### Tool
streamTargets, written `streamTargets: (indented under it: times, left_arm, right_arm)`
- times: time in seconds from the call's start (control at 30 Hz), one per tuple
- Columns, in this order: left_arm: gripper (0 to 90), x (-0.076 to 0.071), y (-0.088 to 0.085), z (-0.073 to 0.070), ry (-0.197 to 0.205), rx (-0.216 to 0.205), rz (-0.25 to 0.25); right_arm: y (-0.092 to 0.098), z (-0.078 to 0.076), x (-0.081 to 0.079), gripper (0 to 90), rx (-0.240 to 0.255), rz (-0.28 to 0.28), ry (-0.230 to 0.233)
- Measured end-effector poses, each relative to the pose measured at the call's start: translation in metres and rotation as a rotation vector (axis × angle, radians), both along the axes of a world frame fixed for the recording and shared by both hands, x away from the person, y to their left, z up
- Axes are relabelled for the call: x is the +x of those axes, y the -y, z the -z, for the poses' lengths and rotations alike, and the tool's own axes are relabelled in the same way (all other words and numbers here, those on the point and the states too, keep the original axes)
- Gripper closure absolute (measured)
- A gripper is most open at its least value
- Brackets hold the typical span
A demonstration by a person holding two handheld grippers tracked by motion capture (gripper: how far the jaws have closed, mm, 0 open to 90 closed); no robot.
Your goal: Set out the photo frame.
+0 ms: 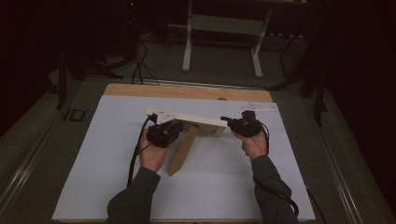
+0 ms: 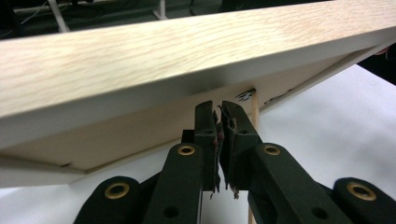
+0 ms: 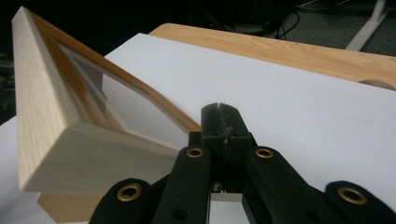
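Observation:
A pale wooden picture frame [image 1: 196, 120] slants across the middle of the white sheet, and a brown cardboard stand [image 1: 182, 151] runs from it toward me. My left gripper [image 1: 173, 125] sits just under the frame's left half. In the left gripper view its jaws [image 2: 220, 109] are almost together below the frame's underside [image 2: 140, 60], and I see nothing between them. My right gripper [image 1: 225, 121] is at the frame's right end. In the right gripper view its jaws [image 3: 219, 109] are pressed together beside the frame's corner [image 3: 93, 154]; I cannot tell whether they touch it.
A white sheet [image 1: 116, 163] covers the wooden table, whose bare far edge [image 1: 187, 92] shows beyond it. Past the table are a white desk frame [image 1: 222, 25] and cables on a dark floor. The person's sleeved forearms come in from the bottom.

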State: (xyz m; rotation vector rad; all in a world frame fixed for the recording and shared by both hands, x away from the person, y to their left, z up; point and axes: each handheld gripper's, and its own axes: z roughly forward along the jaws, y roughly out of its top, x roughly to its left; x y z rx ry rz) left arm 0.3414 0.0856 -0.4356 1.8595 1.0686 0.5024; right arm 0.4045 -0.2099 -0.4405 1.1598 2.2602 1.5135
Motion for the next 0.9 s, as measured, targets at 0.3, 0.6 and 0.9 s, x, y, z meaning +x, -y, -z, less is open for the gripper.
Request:
streamTargets:
  times: [0.3, 0.6, 0.9]
  left_arm:
    - [86.1, 0.001, 0.015, -0.005, 0.006, 0.028, 0.032]
    - [86.1, 0.003, 0.031, -0.004, 0.001, 0.049, 0.062]
    - [86.2, 0.003, 0.037, -0.004, -0.018, 0.039, 0.076]
  right_arm:
    - [-0.002, 0.0, -0.001, 90.0, -0.001, -0.008, -0.006]
    - [-0.004, 0.0, -0.003, 90.0, -0.013, -0.022, -0.004]
    - [-0.006, -0.002, -0.007, 90.0, -0.02, -0.042, 0.0]
